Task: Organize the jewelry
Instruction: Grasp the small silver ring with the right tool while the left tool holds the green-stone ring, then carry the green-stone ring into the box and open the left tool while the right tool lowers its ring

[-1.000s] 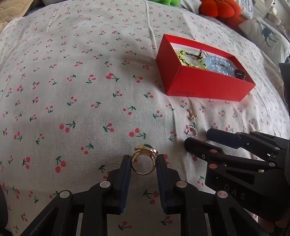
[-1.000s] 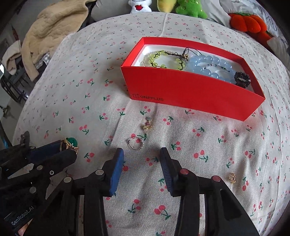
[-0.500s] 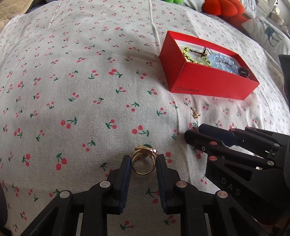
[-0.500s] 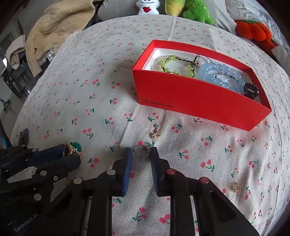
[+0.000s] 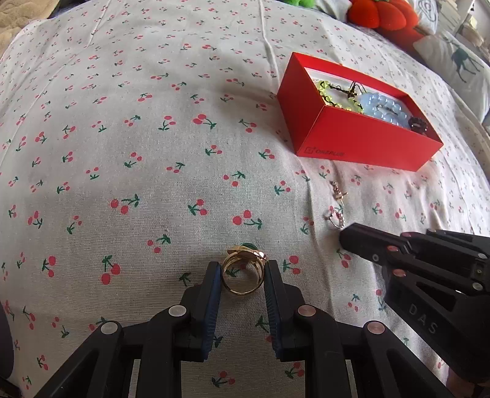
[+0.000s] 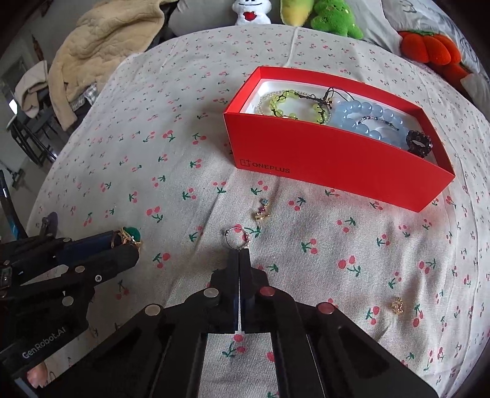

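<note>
My left gripper [image 5: 243,272] is shut on a gold ring with a green stone [image 5: 243,269], held above the cherry-print cloth; the ring also shows in the right wrist view [image 6: 130,236]. My right gripper [image 6: 239,255] is shut on the near edge of a small silver ring [image 6: 236,238], which shows in the left wrist view [image 5: 335,218] at the tip of that gripper. The red open box [image 6: 333,162] lies beyond, holding green, blue and dark bead bracelets. It also shows in the left wrist view [image 5: 361,140].
A small gold pendant [image 6: 261,212] lies between the silver ring and the box. A small gold earring [image 6: 397,305] lies at the right on the cloth. Plush toys [image 6: 333,15] and a beige blanket [image 6: 104,39] lie beyond the far edge.
My right gripper has moved forward and closed from wide open onto the silver ring. My left gripper still holds the gold ring and has shifted slightly.
</note>
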### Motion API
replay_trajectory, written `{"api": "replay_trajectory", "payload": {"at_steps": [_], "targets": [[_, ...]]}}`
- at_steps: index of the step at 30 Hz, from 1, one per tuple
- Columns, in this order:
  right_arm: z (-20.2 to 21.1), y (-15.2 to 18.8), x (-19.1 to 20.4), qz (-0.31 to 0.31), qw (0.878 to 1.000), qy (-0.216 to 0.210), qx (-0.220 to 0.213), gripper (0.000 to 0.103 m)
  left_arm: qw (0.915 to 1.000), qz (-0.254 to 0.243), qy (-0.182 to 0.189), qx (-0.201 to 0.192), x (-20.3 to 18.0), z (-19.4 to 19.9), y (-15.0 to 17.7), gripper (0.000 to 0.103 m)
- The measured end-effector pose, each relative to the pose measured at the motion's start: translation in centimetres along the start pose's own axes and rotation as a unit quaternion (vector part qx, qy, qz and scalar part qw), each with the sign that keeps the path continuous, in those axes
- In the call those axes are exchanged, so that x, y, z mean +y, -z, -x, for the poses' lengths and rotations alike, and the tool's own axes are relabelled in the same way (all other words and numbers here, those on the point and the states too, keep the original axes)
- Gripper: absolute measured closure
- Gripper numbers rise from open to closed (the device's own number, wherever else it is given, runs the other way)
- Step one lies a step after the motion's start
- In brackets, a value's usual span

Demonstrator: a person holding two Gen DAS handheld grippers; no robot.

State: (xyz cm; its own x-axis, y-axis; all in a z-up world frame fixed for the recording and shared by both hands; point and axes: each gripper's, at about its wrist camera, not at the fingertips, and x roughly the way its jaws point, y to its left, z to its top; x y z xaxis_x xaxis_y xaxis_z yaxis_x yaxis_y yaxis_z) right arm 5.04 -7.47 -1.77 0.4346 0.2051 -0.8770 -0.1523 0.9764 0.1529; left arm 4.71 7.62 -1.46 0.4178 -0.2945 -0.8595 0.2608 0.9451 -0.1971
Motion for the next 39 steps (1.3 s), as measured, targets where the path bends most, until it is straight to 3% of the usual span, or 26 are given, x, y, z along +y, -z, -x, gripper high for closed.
{"api": "replay_trajectory", "payload": {"at_steps": [7, 9, 11, 12, 21, 27, 39], "targets": [[0.7, 0.5, -0.3, -0.005, 1.000, -0.011, 0.006, 0.096, 1.0000, -0.001, 0.001, 0.001, -0.2, 0.0, 0.0, 0.081], [0.8, 0.5, -0.3, -0.004, 1.000, -0.013, 0.006, 0.081, 1.0000, 0.000, 0.001, 0.001, -0.2, 0.0, 0.0, 0.081], [1.1, 0.5, -0.3, -0.005, 1.000, -0.012, 0.001, 0.054, 1.0000, 0.003, 0.000, 0.001, 0.0, 0.0, 0.0, 0.081], [1.2, 0.4, -0.2, -0.004, 1.000, -0.010, -0.003, 0.052, 1.0000, 0.004, 0.000, 0.001, 0.0, 0.0, 0.0, 0.081], [-0.6, -0.3, -0.3, -0.008, 1.000, 0.008, -0.018, 0.052, 1.0000, 0.000, 0.000, 0.004, -0.1, -0.2, 0.1, 0.081], [-0.8, -0.5, -0.1, -0.002, 1.000, 0.010, -0.021, 0.082, 1.0000, -0.001, -0.003, 0.004, -0.1, -0.2, 0.1, 0.081], [1.1, 0.1, -1.0, -0.013, 0.999, 0.002, -0.034, 0.083, 1.0000, 0.005, -0.005, 0.000, 0.0, -0.1, 0.1, 0.081]]}}
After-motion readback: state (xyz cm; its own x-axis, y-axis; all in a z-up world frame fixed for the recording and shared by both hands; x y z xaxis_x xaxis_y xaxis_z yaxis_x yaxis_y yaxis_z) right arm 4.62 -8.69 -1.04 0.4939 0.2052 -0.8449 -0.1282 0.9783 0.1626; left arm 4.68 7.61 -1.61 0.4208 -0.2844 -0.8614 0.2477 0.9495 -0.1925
